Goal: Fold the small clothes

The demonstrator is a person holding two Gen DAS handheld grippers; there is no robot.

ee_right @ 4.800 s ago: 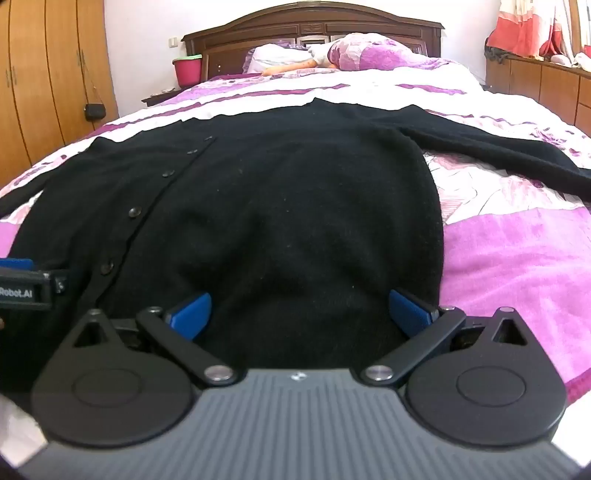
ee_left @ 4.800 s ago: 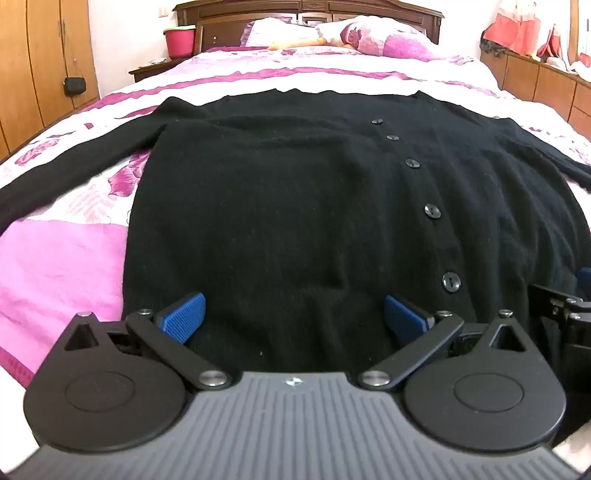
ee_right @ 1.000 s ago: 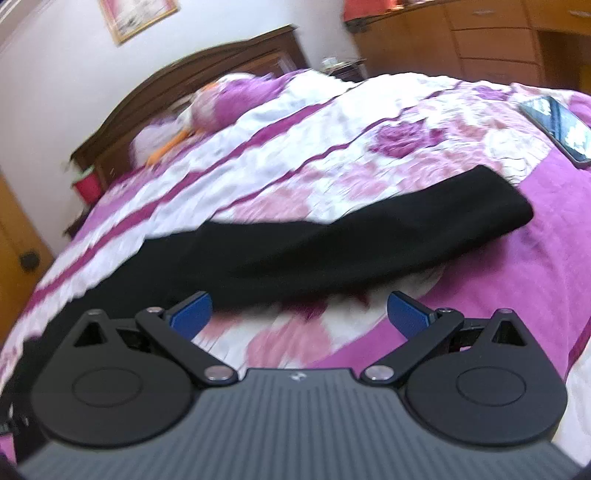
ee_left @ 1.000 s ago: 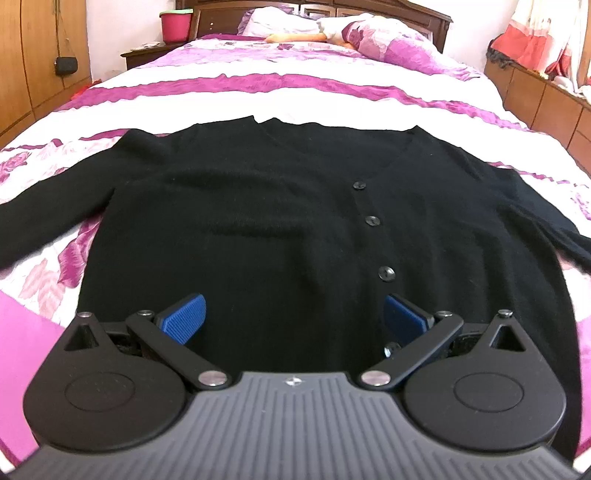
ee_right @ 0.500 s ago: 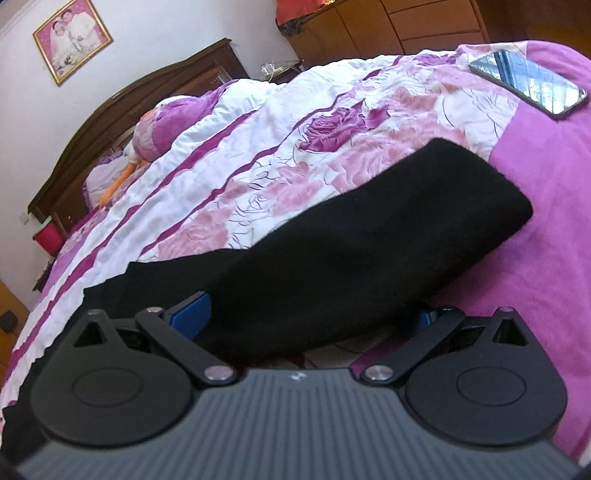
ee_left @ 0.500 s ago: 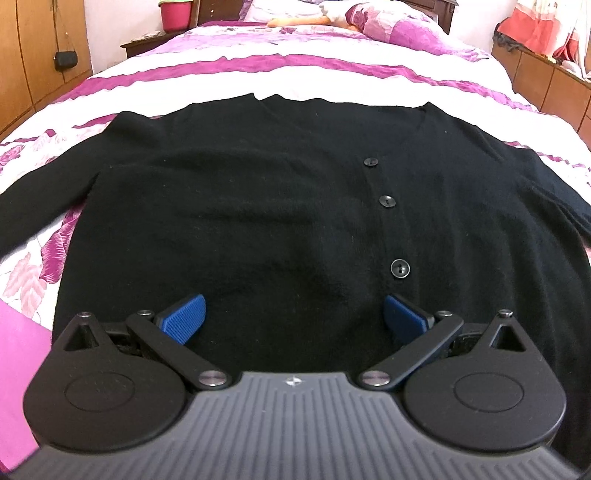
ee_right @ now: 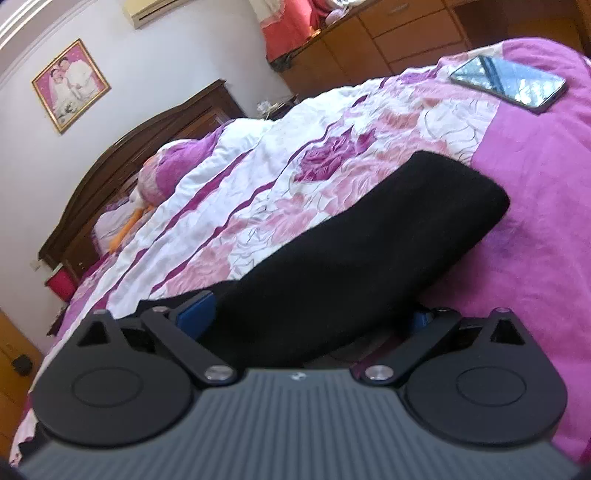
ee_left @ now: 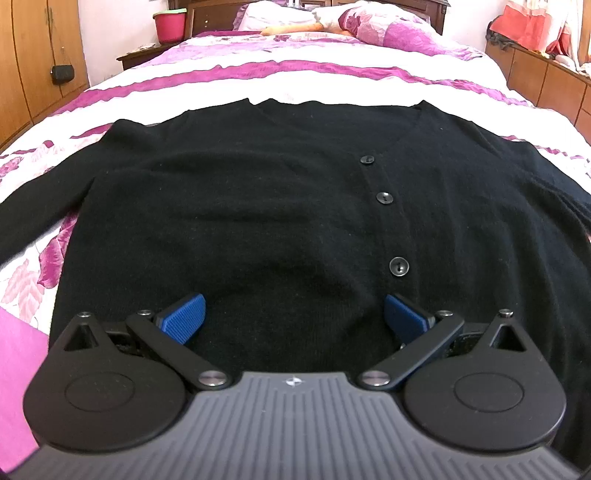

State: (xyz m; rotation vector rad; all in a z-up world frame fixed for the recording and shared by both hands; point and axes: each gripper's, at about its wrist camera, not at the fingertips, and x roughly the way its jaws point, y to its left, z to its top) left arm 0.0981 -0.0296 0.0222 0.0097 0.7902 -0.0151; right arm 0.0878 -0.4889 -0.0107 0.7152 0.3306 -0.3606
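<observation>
A black buttoned cardigan (ee_left: pixel 258 206) lies flat on the bed, front up, collar far from me, sleeves spread to both sides. My left gripper (ee_left: pixel 293 317) is open and empty, low over the cardigan's middle, left of the button row (ee_left: pixel 384 197). In the right wrist view the cardigan's right sleeve (ee_right: pixel 369 254) lies across the floral cover, its cuff at the far right. My right gripper (ee_right: pixel 310 314) is open and tilted, with the sleeve lying between its blue fingertips (ee_right: pixel 195 314); the right fingertip is mostly hidden behind the sleeve.
The bed has a pink, white and purple floral cover (ee_right: pixel 295 192). A phone (ee_right: pixel 508 86) lies on the cover beyond the cuff. Pillows (ee_left: pixel 373 26) and a dark headboard are at the far end. A red bucket (ee_left: pixel 170 26) sits on the nightstand, wooden cupboards on both sides.
My right gripper swung from the cardigan's hem to the right sleeve and closed in until the sleeve lies between its open fingers. My left gripper moved up along the body.
</observation>
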